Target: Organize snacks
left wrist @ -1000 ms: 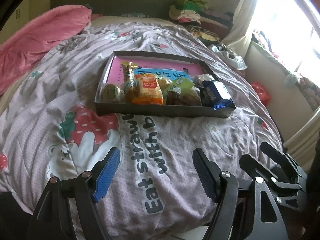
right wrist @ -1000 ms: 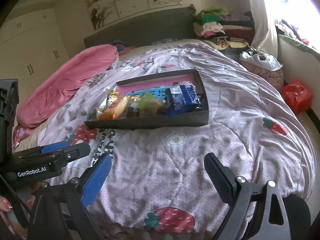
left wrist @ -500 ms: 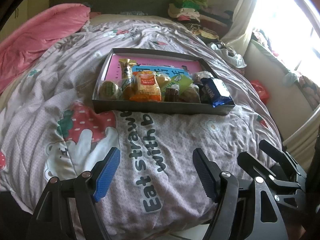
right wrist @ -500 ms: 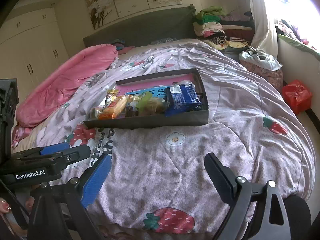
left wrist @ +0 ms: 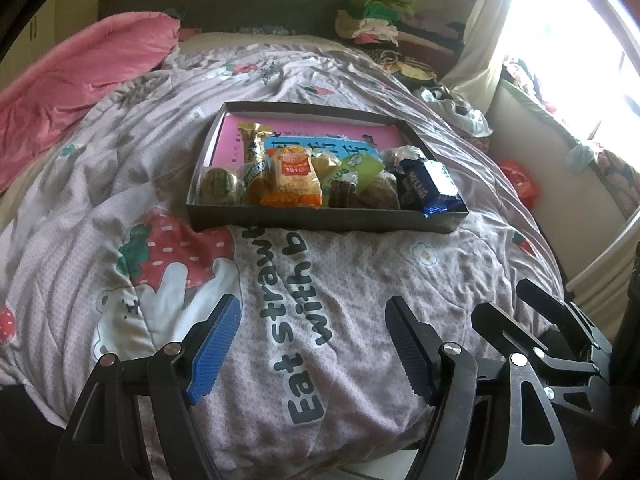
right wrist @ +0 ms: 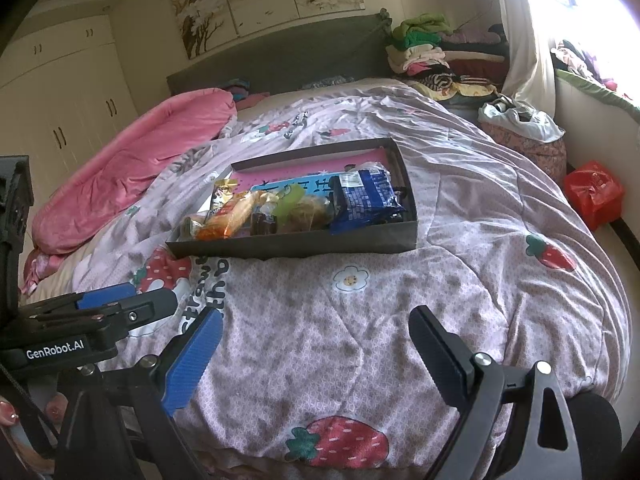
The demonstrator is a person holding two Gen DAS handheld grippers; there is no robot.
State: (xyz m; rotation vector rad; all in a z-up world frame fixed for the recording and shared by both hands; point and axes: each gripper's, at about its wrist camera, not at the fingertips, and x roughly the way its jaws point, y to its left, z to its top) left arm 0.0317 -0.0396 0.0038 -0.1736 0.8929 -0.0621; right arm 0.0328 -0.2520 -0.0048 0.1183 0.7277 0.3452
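We are holding both grippers — left (left wrist: 312,344), right (right wrist: 316,354) — fingers wide and empty; the tray (left wrist: 320,220) is lying ahead crosswise, slightly nearer the left.

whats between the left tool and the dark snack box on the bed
Only the lilac strawberry-print quilt, with its "Eat strawberry with" lettering; no snack lies between the open left tool and the dark shallow cardboard box. The left wrist view shows it.

Snacks sit crowded along the near wall of the shallow dark box (left wrist: 320,222): a round green-labelled cake (left wrist: 219,186) at the left corner, an orange packet (left wrist: 294,178) upright beside it. A blue wrapper (left wrist: 434,188) leans into the right corner.
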